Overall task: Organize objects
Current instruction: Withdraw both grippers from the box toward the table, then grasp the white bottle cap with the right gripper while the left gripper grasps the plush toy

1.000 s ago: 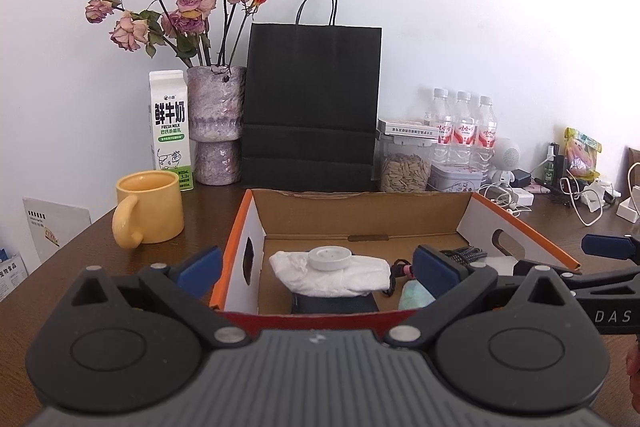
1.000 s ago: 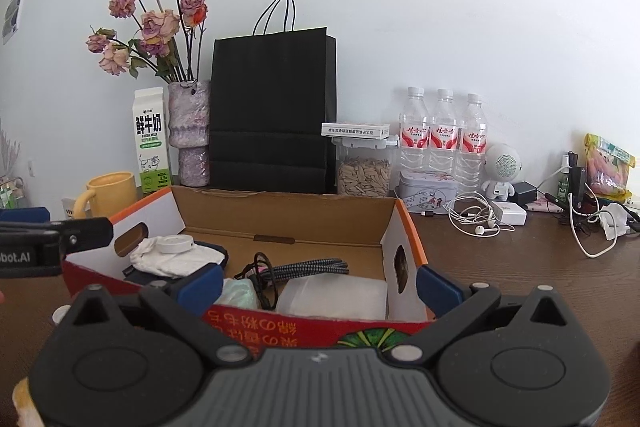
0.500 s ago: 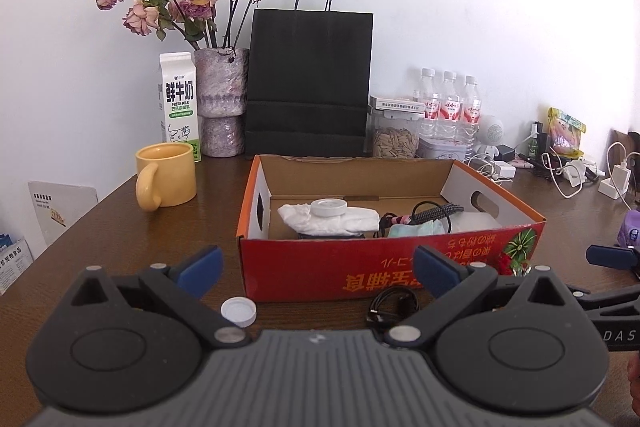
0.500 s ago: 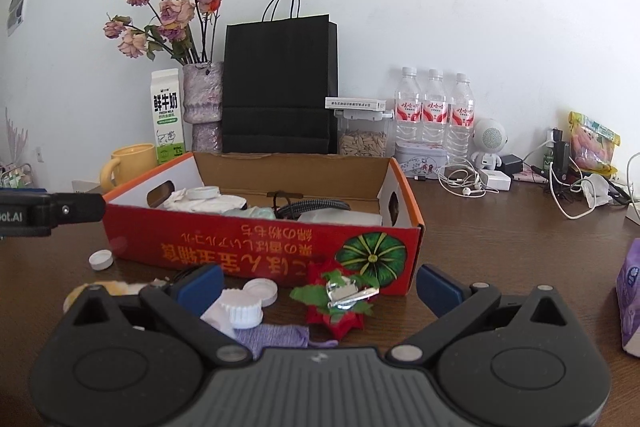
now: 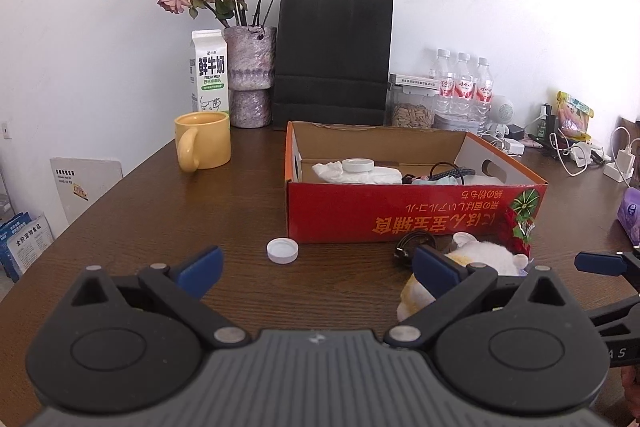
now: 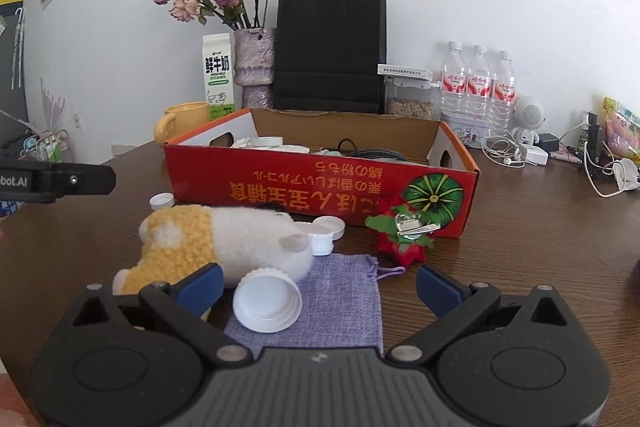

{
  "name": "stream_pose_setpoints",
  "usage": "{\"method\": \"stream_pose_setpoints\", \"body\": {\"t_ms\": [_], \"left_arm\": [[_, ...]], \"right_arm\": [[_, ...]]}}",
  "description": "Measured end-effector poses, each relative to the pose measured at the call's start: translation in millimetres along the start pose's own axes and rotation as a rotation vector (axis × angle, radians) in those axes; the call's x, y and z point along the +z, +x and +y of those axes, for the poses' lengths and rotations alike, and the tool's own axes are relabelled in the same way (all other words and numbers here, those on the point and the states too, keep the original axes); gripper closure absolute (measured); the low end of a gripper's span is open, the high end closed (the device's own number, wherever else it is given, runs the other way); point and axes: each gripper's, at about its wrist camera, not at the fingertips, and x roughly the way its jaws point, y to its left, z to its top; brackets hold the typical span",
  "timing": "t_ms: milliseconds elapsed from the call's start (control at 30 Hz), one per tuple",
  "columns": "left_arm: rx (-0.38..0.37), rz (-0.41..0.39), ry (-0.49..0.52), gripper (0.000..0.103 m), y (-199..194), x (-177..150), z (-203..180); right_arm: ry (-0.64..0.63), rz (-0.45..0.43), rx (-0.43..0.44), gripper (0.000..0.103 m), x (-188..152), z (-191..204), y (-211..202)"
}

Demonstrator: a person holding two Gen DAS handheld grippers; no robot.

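Both claws, left claw and right claw, gape empty before the red box, beside a plush toy

So the red cardboard box sits mid-table on the dark wooden table, with a black paper bag right behind it and a yellow ceramic mug off to its left. In front of the box you've got a white-and-yellow plush toy on the left, a lilac fabric pouch just right of it with a white plastic lid on its left edge, and a red-and-green flower clip further right. Inside the box, a white round cap lies left of a black braided cable.
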Motion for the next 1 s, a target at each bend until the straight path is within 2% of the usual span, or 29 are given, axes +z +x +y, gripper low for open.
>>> {"method": "stream_pose_setpoints", "body": {"t_ms": [33, 133, 200, 333, 400, 433, 733, 1000], "left_arm": [[0.002, 0.002, -0.002, 0.0, -1.3, -0.8, 1.1], [0.002, 0.008, -0.007, 0.0, -3.9, -2.3, 3.4], [0.001, 0.011, -0.008, 0.0, -4.8, -3.0, 3.9], [-0.012, 0.02, -0.008, 0.0, -5.1, -4.6, 1.5], [-0.021, 0.027, -0.005, 0.0, -4.3, -5.3, -1.7], [-0.025, 0.031, -0.004, 0.0, -3.8, -5.6, -3.0], [-0.078, 0.073, 0.019, 0.0, 3.8, -7.6, -25.4], [-0.133, 0.14, 0.087, 0.0, 17.7, -13.9, -65.6]], "right_arm": [[-0.003, 0.005, 0.008, 0.003, 0.0, 2.4, 0.9], [-0.014, 0.027, 0.035, 0.015, 0.3, 8.9, 6.4], [-0.008, 0.045, 0.054, 0.028, 0.4, 10.3, 10.5], [0.005, 0.072, 0.088, 0.045, 0.1, 12.4, 16.3], [0.007, 0.075, 0.097, 0.061, -0.4, 13.2, 17.2], [0.009, 0.075, 0.102, 0.064, -0.6, 13.3, 16.9], [0.044, 0.026, 0.093, 0.064, -2.9, -0.1, 2.8], [0.094, -0.03, 0.01, 0.064, -2.1, -28.3, -11.2]]}}
